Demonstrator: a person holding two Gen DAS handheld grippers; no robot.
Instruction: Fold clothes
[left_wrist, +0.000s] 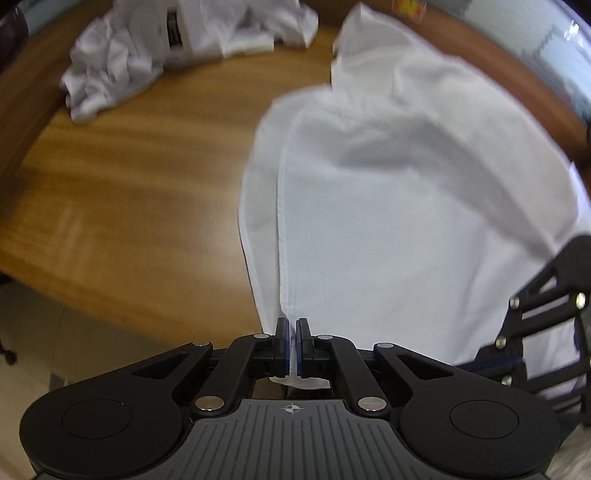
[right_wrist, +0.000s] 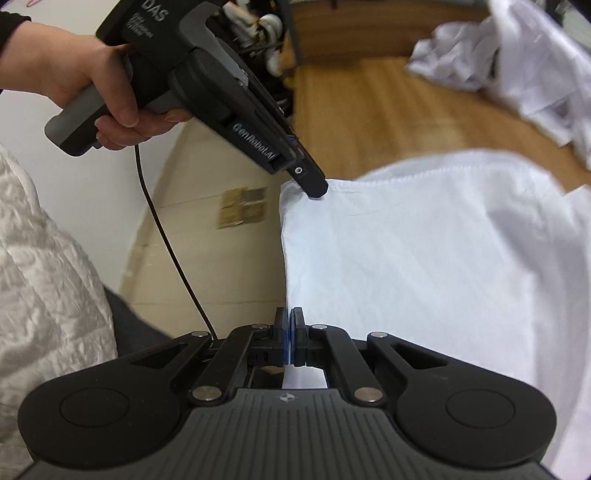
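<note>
A white garment (left_wrist: 399, 206) lies spread over the right part of the wooden table (left_wrist: 140, 177), folded over itself along its left side. My left gripper (left_wrist: 293, 332) is shut on the garment's near hem corner, and cloth shows between the blue pads. In the right wrist view the same white garment (right_wrist: 424, 258) stretches away to the right. My right gripper (right_wrist: 289, 325) is shut on its near edge. The left gripper (right_wrist: 314, 188) shows there too, held by a hand (right_wrist: 99, 81), pinching the far corner of that hem.
A crumpled pile of white clothes (left_wrist: 155, 55) lies at the table's far left, seen as clothes (right_wrist: 517, 70) at the upper right of the right wrist view. The table edge drops to a pale tiled floor (right_wrist: 207, 206). A quilted white sleeve (right_wrist: 40, 266) fills the left side.
</note>
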